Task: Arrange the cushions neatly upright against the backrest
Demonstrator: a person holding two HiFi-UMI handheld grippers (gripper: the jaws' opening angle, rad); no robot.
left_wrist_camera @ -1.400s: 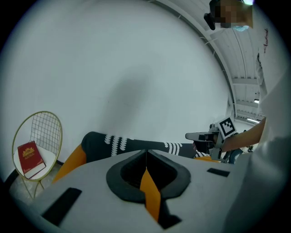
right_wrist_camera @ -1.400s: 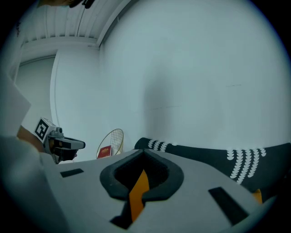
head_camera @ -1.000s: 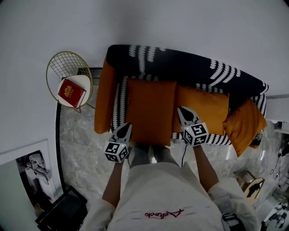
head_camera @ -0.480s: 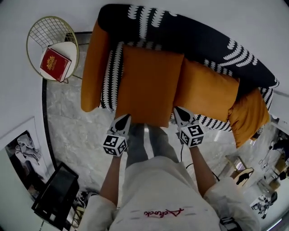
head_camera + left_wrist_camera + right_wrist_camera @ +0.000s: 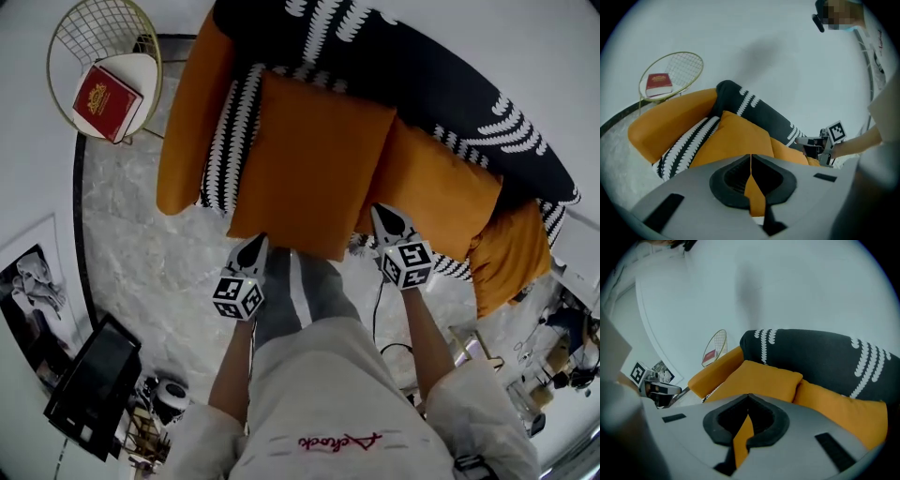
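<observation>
**Ann:** Cushion [image 5: 314, 164], the big orange one: who is holding it?

**Ben:** The left tongs [image 5: 257, 244] and right tongs [image 5: 379, 213] are both squeezing shut on its front edge. It is lying on the sofa [image 5: 422, 84] seat, sticking out over the front. A second cushion [image 5: 441, 192] is touching it.

You wear a pale short-sleeved T-shirt [image 5: 319, 403] with red script and seemingly grey trousers [image 5: 309, 291]; your grey pointed left gripper [image 5: 259, 242] and right gripper [image 5: 380, 212] each carry a black-and-white marker cube.

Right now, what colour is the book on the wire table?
The book is red; clearest in the head view.
</observation>
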